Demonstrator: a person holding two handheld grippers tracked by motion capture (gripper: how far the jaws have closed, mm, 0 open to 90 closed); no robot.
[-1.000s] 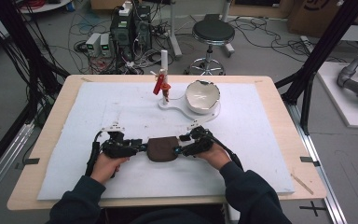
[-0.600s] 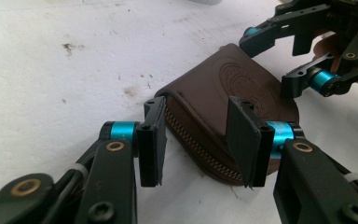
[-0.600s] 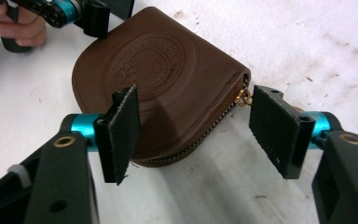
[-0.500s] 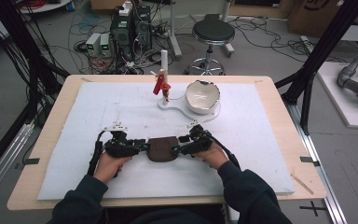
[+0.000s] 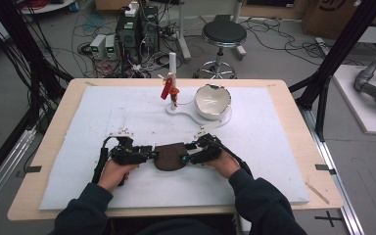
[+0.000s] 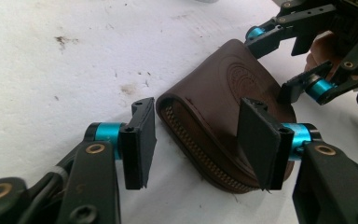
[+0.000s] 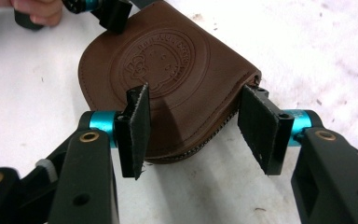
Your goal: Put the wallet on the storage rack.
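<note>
White-padded table (image 5: 274,161): brown pouch (image 5: 170,155) lies flat between both tools. Left gripper (image 6: 198,140) just opening, right gripper (image 7: 191,128) just closing; both straddle opposite ends, likely to steady it.

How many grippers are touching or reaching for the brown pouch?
2. The left gripper is at the left end of the brown pouch, and the right gripper is at its right end. Each straddles one end.

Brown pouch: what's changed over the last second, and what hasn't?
The left gripper's jaws have just been opening and the right gripper's closing, each straddling an end of the brown pouch, neither clearly clamped. The pouch, both hands, the white bowl and the red clip stand stayed in place.
</note>
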